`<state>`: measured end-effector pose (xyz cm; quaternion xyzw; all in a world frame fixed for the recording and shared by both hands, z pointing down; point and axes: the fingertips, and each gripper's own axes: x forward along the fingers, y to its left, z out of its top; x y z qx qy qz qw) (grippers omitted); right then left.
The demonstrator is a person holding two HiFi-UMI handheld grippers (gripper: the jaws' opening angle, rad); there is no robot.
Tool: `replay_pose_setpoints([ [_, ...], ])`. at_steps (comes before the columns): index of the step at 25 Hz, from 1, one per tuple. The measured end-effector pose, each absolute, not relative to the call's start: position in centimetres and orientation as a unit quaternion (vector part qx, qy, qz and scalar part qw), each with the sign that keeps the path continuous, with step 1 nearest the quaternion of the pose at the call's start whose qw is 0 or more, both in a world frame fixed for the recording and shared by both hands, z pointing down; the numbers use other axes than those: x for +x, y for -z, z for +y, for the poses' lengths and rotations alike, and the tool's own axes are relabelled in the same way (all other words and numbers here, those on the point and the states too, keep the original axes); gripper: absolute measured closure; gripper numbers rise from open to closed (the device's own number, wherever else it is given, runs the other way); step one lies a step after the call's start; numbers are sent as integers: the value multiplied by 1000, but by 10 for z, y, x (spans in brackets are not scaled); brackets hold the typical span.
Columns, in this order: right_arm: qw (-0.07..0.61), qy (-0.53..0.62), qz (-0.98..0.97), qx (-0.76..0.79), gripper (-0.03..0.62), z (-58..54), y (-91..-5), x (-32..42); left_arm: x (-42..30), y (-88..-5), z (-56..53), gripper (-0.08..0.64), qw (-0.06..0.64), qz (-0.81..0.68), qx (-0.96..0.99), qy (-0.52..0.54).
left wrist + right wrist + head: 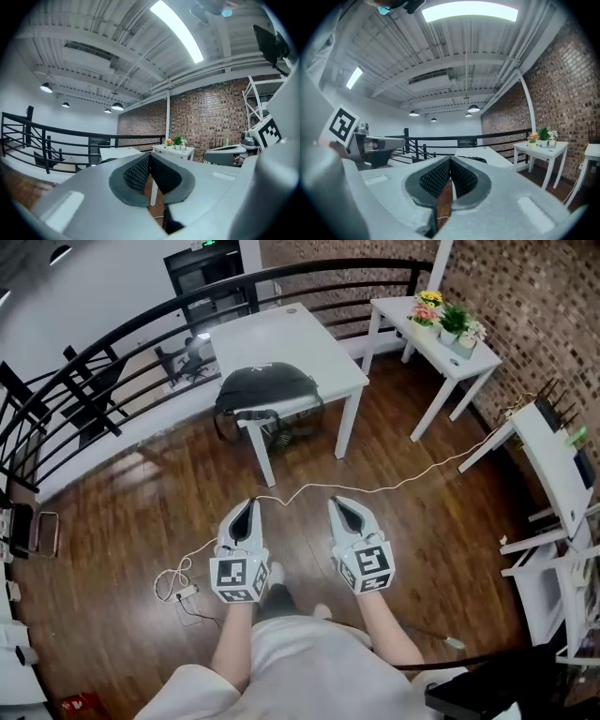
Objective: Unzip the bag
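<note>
A dark grey bag (267, 388) lies on the near edge of a white table (300, 338), well ahead of me. My left gripper (249, 504) and right gripper (337, 503) are held side by side over the wooden floor, short of the table and apart from the bag. Both are shut with nothing between their jaws. In the left gripper view the tips (149, 155) meet, and the white table (119, 152) shows beyond them. In the right gripper view the tips (450, 161) also meet, with the bag (474, 160) a dark sliver on the table (490, 154) just past them.
A white cable (375, 488) runs across the floor to a power strip (183, 593). A second white table (439, 329) with potted flowers (448, 319) stands by the brick wall. Black railing (112, 352) curves behind the tables. White equipment stands (553, 456) fill the right side.
</note>
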<state>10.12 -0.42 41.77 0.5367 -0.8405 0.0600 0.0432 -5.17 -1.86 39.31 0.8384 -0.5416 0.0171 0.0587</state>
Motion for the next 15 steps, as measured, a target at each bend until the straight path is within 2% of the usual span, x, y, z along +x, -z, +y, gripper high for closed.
replay_pose_setpoints([
  [6, 39, -29, -840, 540, 601, 46, -383, 93, -52, -363, 40, 541, 30, -545, 838, -3],
  [15, 36, 3, -849, 527, 601, 66, -357, 46, -98, -343, 69, 541, 9, -569, 822, 22],
])
